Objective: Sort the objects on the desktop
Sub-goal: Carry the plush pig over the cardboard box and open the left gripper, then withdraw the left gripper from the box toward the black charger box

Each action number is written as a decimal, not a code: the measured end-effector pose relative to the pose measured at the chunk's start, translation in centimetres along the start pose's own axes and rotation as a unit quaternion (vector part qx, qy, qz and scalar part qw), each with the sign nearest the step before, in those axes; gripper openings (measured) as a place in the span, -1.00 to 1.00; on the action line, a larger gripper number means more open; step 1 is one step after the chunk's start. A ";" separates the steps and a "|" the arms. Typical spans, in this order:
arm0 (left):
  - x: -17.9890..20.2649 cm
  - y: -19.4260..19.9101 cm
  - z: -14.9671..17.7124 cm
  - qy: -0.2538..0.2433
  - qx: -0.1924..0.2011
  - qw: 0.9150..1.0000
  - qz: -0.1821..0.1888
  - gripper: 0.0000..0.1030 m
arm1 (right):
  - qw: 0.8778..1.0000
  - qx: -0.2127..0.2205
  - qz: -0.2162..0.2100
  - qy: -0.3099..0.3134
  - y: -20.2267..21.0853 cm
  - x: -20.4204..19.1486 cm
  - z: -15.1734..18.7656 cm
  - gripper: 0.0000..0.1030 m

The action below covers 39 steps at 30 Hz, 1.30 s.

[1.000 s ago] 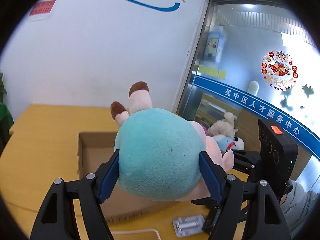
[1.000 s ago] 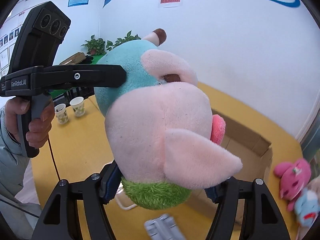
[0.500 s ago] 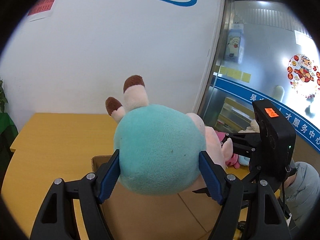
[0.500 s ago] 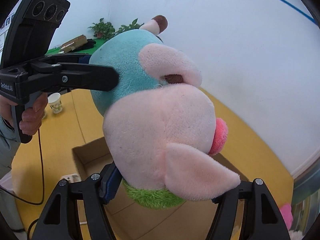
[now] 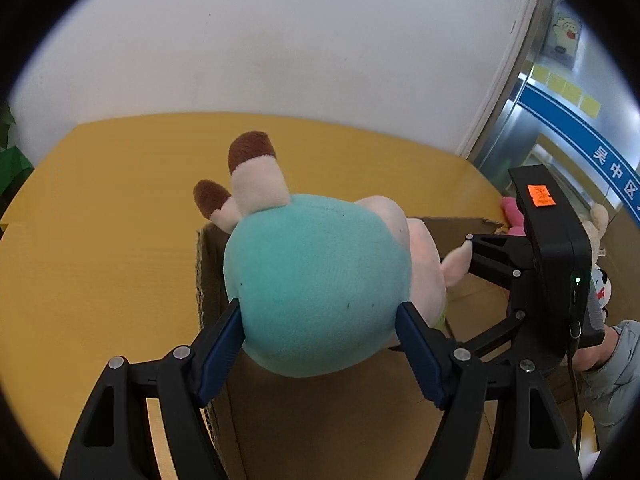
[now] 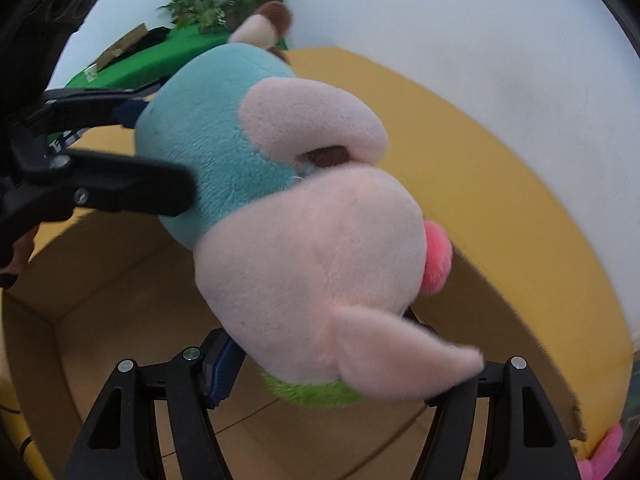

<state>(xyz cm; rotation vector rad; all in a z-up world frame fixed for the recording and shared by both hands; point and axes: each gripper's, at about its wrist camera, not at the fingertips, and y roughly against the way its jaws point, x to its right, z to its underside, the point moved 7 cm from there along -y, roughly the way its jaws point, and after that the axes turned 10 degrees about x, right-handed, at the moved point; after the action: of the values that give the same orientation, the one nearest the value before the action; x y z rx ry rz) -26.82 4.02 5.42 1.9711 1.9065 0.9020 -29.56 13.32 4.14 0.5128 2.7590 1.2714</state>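
Blue pads of the left gripper (image 5: 320,354) clamp the teal body of the plush pig (image 5: 320,292); the right gripper (image 6: 332,368) is likewise clamped on its pink head. Its long axis runs from one pair of jaws to the other, and directly beneath both lies the open cardboard box (image 6: 120,312).

Both wrist views close, facing downward; share plush pig (image 5: 316,292) (image 6: 304,240).

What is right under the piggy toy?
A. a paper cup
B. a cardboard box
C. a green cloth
B: the toy, pinched by both hand-held grippers, the left and the right, hangs over the open box, whose brown inside shows below it.
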 end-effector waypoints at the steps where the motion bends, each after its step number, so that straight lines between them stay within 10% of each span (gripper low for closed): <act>1: -0.2 -0.4 0.5 0.004 -0.011 1.000 -0.001 0.44 | 1.000 -0.004 -0.001 -0.010 -0.7 0.4 0.4 0.30; 16: -2.6 2.9 0.9 0.026 -0.022 0.998 -0.061 0.45 | 0.994 0.000 0.023 -0.108 -2.0 2.1 0.8 0.49; 24: -0.3 10.4 3.1 -0.028 0.013 0.998 -0.059 0.46 | 0.986 0.065 0.058 -0.141 9.5 -1.1 0.3 0.98; 30: 2.1 13.8 7.8 -0.053 0.034 0.998 -0.031 0.52 | 0.974 0.088 0.095 -0.186 19.9 -3.5 7.7 1.00; 35: 3.4 12.8 10.1 -0.024 0.020 0.999 -0.035 0.52 | 0.959 0.001 0.108 -0.263 18.4 -2.8 16.4 0.99; 39: 3.2 12.3 12.6 -0.027 0.007 0.999 -0.046 0.51 | 0.946 0.012 0.092 -0.310 17.0 -3.9 19.0 0.99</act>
<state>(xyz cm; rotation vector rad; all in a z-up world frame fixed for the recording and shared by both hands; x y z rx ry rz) -9.65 8.74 3.55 1.8791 1.9604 0.8044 -17.60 36.16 4.08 0.9946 2.2347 0.8926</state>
